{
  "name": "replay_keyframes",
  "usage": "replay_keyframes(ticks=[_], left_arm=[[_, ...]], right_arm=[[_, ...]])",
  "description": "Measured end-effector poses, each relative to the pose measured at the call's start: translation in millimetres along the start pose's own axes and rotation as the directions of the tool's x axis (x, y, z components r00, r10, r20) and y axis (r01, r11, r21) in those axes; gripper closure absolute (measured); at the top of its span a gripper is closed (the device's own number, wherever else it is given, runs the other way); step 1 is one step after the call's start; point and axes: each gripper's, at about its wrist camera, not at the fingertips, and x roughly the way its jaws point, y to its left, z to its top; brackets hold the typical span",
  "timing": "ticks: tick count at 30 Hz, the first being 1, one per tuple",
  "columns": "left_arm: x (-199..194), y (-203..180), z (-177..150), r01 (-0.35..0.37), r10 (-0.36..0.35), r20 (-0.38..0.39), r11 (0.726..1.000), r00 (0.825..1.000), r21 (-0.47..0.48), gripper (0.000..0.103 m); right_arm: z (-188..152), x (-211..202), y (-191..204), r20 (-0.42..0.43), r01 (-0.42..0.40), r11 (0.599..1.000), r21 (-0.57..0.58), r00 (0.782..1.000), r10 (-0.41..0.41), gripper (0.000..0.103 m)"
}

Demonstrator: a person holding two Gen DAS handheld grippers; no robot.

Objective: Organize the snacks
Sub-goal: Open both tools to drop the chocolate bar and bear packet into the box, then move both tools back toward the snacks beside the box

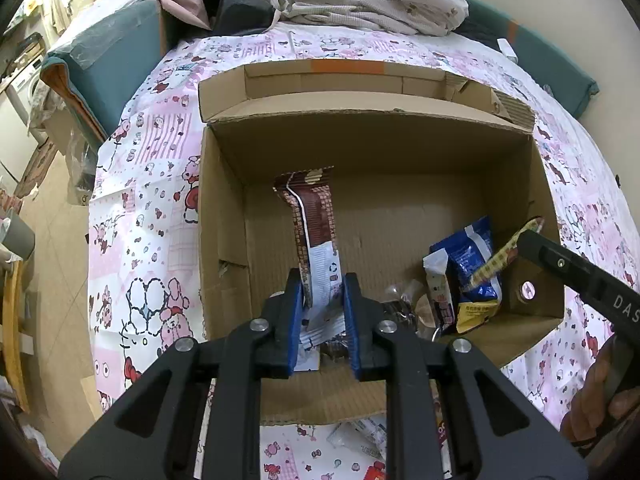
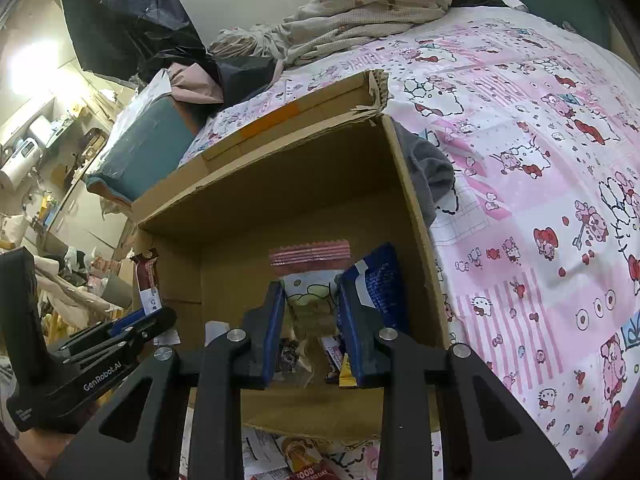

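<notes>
L gripper [image 1: 322, 296]: clamped on brown bar wrapper [image 1: 314, 224], over box [image 1: 224, 208]
R gripper [image 2: 310, 312]: pinching pink-top packet [image 2: 310, 268]
Risk: thin wrappers slip; grippers may collide inside box

Cardboard box [image 1: 224, 208] floor bare left; snack packets [image 1: 468, 276] crowd right.

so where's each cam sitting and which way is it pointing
Left wrist: on the left tool, looking down into the box; tool shut on a brown bar; the right tool and hand show at right.
Right wrist: on the right tool, facing the box's far wall; tool shut on a pink-topped packet; the left tool shows at left.
Shared: box, brown bar, blue packet, bedsheet.
</notes>
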Motion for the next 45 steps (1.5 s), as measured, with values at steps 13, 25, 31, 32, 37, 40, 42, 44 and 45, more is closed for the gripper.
replay_keyframes(ticks=[13,25,31,32,37,40,42,44,45], left_arm=[[-15,6,0,0.017,-0.015,0.048,0.999,0.999,-0.031,0.02],[-36,21,-6,0.059,-0.051,0.079,0.993,0.996,-0.1,0.007],[-49,25,-8,0.063,-0.053,0.093,0.992,0.994,-0.108,0.006],[-51,26,-10,0.062,-0.051,0.094,0.992,0.994,-0.11,0.006],[-55,29,-18,0.073,-0.064,0.08,0.989,0.995,-0.126,0.006],[-60,28,-24,0.072,-0.063,0.079,0.99,0.995,-0.123,0.006],[-62,28,-28,0.076,-0.067,0.078,0.989,0.995,-0.124,0.006],[-65,29,-34,0.079,-0.07,0.074,0.988,0.995,-0.131,0.006],[-66,30,-37,0.083,-0.074,0.071,0.987,0.995,-0.135,0.006]], right_arm=[[2,-12,1,0.034,-0.037,0.999,0.009,0.999,0.037,0.022],[-9,-38,1,0.042,-0.036,0.998,0.049,0.999,0.034,0.01],[-16,-52,2,0.036,-0.032,0.998,0.048,0.999,0.03,0.007],[-19,-53,1,0.032,-0.03,0.998,0.05,0.999,0.028,0.007],[-33,-61,0,0.007,-0.022,0.997,0.071,1.0,0.021,0.007],[-41,-67,0,0.001,-0.015,0.997,0.074,1.0,0.015,0.007],[-47,-70,-1,-0.007,-0.017,0.996,0.087,1.0,0.018,0.007],[-54,-72,-1,-0.019,-0.012,0.995,0.096,1.0,0.014,0.007],[-57,-73,-1,-0.027,-0.009,0.995,0.099,1.0,0.011,0.007]])
